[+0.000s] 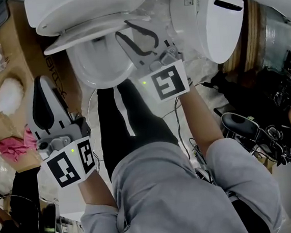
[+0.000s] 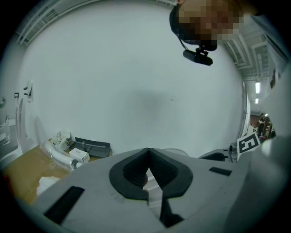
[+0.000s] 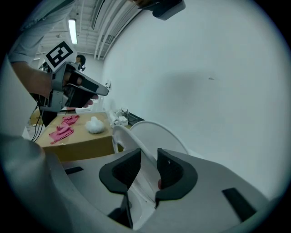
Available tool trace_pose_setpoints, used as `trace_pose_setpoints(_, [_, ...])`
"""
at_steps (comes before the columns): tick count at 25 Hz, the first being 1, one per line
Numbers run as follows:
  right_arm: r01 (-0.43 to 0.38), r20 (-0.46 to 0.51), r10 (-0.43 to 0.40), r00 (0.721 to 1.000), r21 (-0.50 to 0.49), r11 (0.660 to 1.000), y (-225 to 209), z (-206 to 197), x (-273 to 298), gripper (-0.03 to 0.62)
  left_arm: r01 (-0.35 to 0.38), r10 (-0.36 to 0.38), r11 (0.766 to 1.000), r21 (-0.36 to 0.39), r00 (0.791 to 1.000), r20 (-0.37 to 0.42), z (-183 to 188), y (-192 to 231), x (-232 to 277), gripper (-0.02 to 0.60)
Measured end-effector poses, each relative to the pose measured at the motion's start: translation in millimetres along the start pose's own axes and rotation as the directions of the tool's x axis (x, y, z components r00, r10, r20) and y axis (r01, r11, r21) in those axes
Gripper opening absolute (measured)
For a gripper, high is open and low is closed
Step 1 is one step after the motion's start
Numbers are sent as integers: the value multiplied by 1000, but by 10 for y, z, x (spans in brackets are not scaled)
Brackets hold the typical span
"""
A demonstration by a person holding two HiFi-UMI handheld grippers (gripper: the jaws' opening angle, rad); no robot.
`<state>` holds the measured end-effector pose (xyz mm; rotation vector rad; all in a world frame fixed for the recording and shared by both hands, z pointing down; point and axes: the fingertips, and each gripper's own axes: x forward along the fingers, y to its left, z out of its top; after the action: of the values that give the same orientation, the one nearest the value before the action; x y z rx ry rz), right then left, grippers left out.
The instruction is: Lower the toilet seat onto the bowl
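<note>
The white toilet stands at the top of the head view. Its seat and lid are tilted up from the bowl. My right gripper reaches to the seat's right rim. In the right gripper view the seat runs up between the jaws of the right gripper, the lid behind it. The black pads stand apart around the rim and a gap shows beside it. My left gripper hangs left of the bowl, away from it. The left gripper is shut with nothing in it.
A second white toilet unit stands at the right. A cardboard box at the left carries a white wad and pink cloth. Cables and dark gear lie at the right. The person's legs stand before the bowl.
</note>
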<state>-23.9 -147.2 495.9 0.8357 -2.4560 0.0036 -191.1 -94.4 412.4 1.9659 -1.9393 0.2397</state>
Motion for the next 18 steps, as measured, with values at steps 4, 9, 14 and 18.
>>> trace_pose_setpoints(4, [-17, -9, 16, 1000, -45, 999, 119, -51, -96, 97, 3, -3, 1000, -1, 1000, -4, -52, -41, -33, 0])
trace_pose_setpoints(9, [-49, -18, 48, 999, -67, 997, 253, -129, -209, 92, 7, -7, 1000, -5, 1000, -9, -132, -99, -56, 0])
trace_pose_setpoints(14, [-79, -20, 78, 997, -74, 994, 368, -196, -304, 92, 7, -8, 1000, -9, 1000, -15, -215, -148, -82, 0])
trace_pose_setpoints(18, [-109, -31, 107, 994, -73, 991, 505, -288, -398, 91, 9, -9, 1000, -10, 1000, -21, -287, -178, -130, 0])
